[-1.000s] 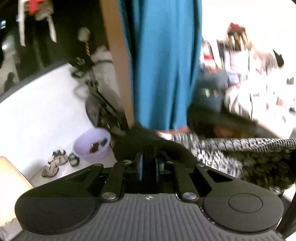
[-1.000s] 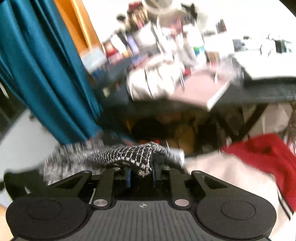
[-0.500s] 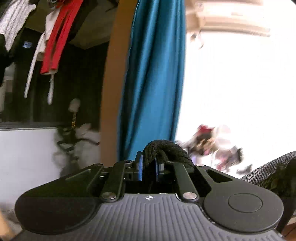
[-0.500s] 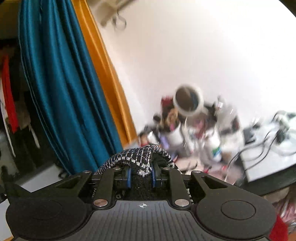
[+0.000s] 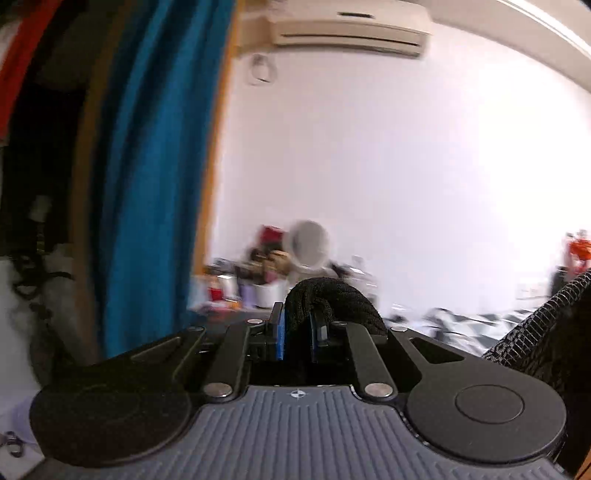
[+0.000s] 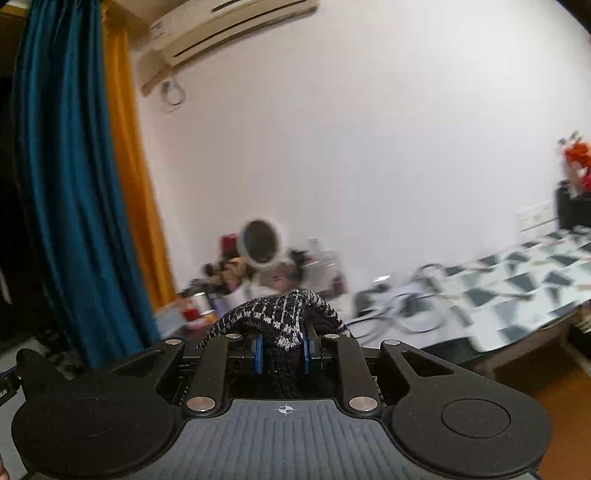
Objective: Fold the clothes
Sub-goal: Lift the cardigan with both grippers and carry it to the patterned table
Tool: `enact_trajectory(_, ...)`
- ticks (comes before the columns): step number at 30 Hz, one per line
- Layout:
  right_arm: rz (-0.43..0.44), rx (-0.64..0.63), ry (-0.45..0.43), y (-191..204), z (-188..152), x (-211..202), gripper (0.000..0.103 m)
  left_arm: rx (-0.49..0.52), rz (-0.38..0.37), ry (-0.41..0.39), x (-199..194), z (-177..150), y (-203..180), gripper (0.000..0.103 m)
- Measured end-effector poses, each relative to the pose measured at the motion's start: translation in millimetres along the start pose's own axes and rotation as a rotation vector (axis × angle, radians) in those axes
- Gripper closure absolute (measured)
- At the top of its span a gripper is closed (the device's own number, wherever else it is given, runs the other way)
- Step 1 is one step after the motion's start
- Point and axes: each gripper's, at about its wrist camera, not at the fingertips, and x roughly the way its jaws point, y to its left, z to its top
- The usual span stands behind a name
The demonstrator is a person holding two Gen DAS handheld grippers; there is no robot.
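Note:
A black and white knit garment (image 6: pixel 284 314) is held up in the air by both grippers. My left gripper (image 5: pixel 297 332) is shut on a black knit fold of it (image 5: pixel 328 299), which bulges over the fingertips. More of the garment hangs at the right edge of the left wrist view (image 5: pixel 535 332). My right gripper (image 6: pixel 282 349) is shut on a checked black-and-white edge of the same garment. Both views point up at the room wall, so the hanging part is hidden.
A blue curtain (image 5: pixel 147 177) and an orange door frame (image 6: pixel 129 184) stand at the left. A cluttered desk with a round mirror (image 6: pixel 260 242) is ahead. A checked tabletop (image 6: pixel 517 280) lies to the right. An air conditioner (image 5: pixel 347 31) is high on the wall.
Both grippers have lifted the garment and tilted upward. The floor, basin and red clothing have dropped out of view; the wall and air conditioner now show.

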Motion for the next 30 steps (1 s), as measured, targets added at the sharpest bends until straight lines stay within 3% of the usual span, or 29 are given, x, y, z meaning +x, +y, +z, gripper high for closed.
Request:
enact_trajectory(5,-0.055,0.029,-0.055,-91.8,16.1,-49.5,0.086,0.062,-0.027,-0.018,27.2,-8.5,-101.5,0.090)
enact_trajectory(8,-0.054,0.084,-0.061,-165.8,28.4,-75.1,0.086,0.056,-0.040,-0.019,40.5,-17.4,-169.7,0.090)
enact_trajectory(11,-0.092,0.062,-0.065,-237.2,41.5,-91.5,0.086,0.060,-0.061,-0.019,52.3,-18.7,-242.7,0.090)
enact_trajectory(17,-0.153,-0.009,-0.057,-363.6,88.6,-114.8,0.086,-0.018,-0.151,-0.002,80.2,-23.0,-364.1,0.090)
enact_trajectory(25,-0.225,0.014,-0.083,-502.8,165.9,-92.8,0.087,-0.020,-0.229,-0.027,132.4,-21.8,-458.9,0.090)
enact_trajectory(30,-0.270,0.049,-0.083,-572.2,191.6,-51.1,0.087,-0.037,-0.281,-0.056,163.2,-30.6,-520.1,0.090)
